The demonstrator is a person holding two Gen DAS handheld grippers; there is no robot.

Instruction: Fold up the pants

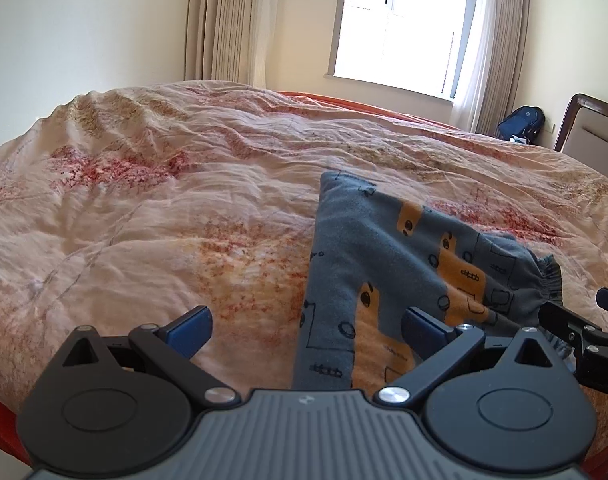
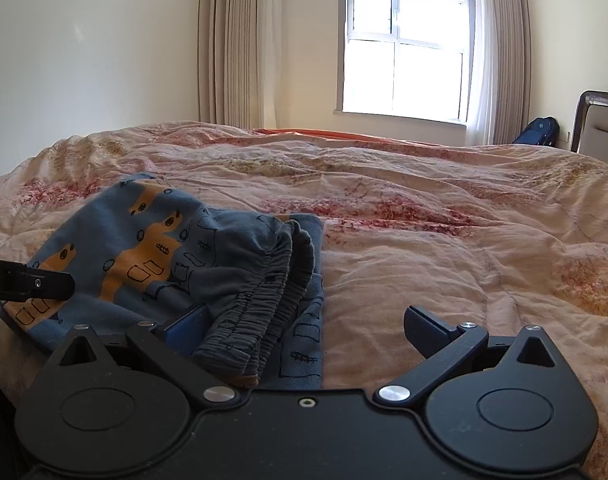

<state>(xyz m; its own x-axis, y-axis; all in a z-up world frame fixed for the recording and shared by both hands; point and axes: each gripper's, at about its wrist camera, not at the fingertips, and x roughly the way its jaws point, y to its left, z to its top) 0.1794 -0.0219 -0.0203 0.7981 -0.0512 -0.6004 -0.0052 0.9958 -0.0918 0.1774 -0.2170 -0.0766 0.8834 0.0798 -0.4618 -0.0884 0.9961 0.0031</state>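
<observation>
Beige curtains [image 2: 232,40] hang at the far left, then a bright window [image 2: 403,52], then a blue backpack [image 2: 537,131] on the floor and a headboard [image 2: 599,124] at the right edge. On the rumpled floral quilt [image 1: 144,208] lie the folded blue pants [image 2: 144,248] with orange figures — waistband bunched. The left gripper [image 1: 305,330] is spread wide over their near edge, gripping nothing; the right gripper [image 2: 307,330] is equally wide apart, its left finger against the waistband. Readable lettering: "ot.AI" on the left gripper.

pants [image 2: 144,248]: grey-blue, orange shapes, black doodles | quilt [image 1: 144,208]: peach, red-gold floral | backpack [image 1: 519,122]: blue
</observation>
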